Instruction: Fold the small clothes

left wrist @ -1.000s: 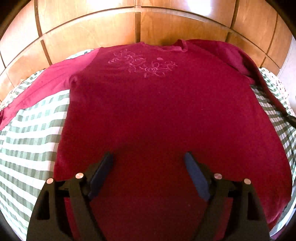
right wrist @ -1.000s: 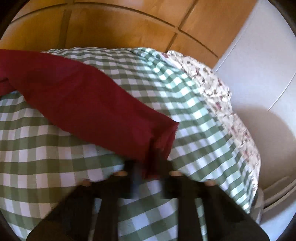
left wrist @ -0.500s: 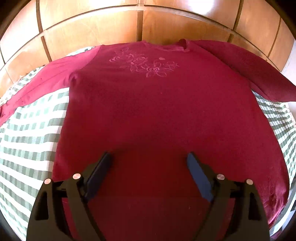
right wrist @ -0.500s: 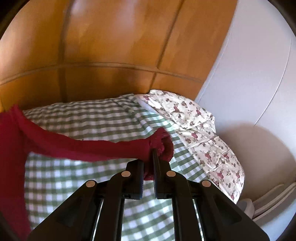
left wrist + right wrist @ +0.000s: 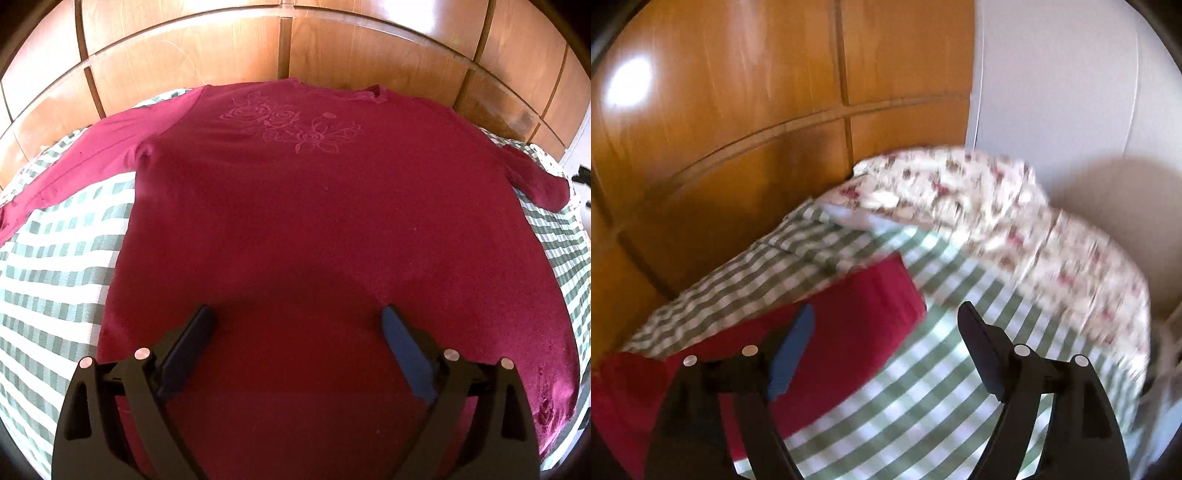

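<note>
Both the left gripper (image 5: 297, 325) and right gripper (image 5: 886, 321) have black angular frames, silver rivets behind dark blue pads.

Green checked bedcover (image 5: 59, 258), floral pillow (image 5: 979, 206) near wooden panelling (image 5: 369, 55), white wall (image 5: 1052, 92)

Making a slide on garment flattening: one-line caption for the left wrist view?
Opening left gripper hovers over a dark red shirt spread flat on a green checked cloth.

Green-checked bed (image 5: 55, 266) under a spread red shirt (image 5: 314, 240), floral pillow (image 5: 997, 214) alongside.
</note>
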{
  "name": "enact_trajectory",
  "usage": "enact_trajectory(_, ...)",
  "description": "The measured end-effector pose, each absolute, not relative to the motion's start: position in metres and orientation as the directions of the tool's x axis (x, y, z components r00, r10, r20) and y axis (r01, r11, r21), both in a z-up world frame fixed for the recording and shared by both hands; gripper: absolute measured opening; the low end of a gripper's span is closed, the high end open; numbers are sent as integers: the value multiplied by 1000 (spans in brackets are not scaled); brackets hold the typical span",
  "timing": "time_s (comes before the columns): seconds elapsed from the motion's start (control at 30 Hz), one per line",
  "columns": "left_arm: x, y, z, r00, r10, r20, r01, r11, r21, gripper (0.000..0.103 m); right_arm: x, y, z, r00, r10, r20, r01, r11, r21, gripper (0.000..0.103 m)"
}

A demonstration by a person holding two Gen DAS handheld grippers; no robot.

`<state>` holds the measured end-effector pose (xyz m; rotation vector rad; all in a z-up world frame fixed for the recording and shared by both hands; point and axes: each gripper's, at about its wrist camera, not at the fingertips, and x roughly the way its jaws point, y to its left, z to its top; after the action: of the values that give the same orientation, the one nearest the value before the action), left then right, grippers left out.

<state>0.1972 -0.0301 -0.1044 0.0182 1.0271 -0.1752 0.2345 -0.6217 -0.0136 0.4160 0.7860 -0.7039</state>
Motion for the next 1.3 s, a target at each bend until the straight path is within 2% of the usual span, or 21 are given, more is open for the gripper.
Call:
enact_trajectory(0.17,199,-31,-107,507,-135,-851,151,986,-66,96,211,-603,-69,576,-142,-805,646,682,343,60)
enact_trajectory(0.23,198,-32,-108,508,-130,-851,151,987,-61,96,219,-594,-87,577,-101,-810,641,671,373,57)
enact_trajectory(0.43,198,-32,-110,509,-120,-852,144,988,-54,97,250,-607,-93,590,-159,-792,691,606,394,57)
enact_trajectory(0.5,198,-33,-110,512,-115,-851,142,989,-48,98,261,-612,-89,570,-175,-803,705,607,368,35)
enact_trajectory(0.53,199,-33,-110,513,-113,-851,141,989,-46,98,263,-612,-85,564,-177,-807,706,610,360,17)
enact_trajectory(0.6,199,-33,-111,512,-115,-851,141,989,-48,99,262,-609,-65,558,-228,-798,707,635,312,11)
enact_trajectory(0.77,201,-33,-111,512,-119,-851,140,989,-55,100,244,-593,-22,522,-403,-752,697,710,103,6)
enact_trajectory(0.83,201,-31,-111,509,-130,-851,144,987,-65,100,243,-597,-35,455,-434,-778,712,701,25,6)
enact_trajectory(0.93,200,-26,-107,494,-151,-856,160,984,-81,100,245,-605,-71,403,-343,-848,707,705,51,7)
enact_trajectory(1.0,196,-19,-103,485,-162,-860,170,981,-89,100,239,-606,-81,407,-313,-858,726,681,96,15)
enact_trajectory(1.03,193,-13,-100,487,-157,-859,163,983,-87,99,233,-604,-81,419,-308,-854,732,671,117,29)
enact_trajectory(1.07,191,-8,-98,491,-153,-858,154,984,-88,99,225,-601,-79,434,-294,-852,732,667,143,56)
enact_trajectory(1.1,187,2,-95,495,-150,-856,135,986,-95,98,220,-598,-78,446,-283,-849,728,667,161,69)
enact_trajectory(1.13,183,11,-92,497,-147,-855,119,988,-100,98,213,-592,-76,458,-279,-844,724,668,172,77)
enact_trajectory(1.3,158,66,-80,527,-92,-845,4,994,-106,94,185,-537,-74,503,-144,-852,611,756,233,77)
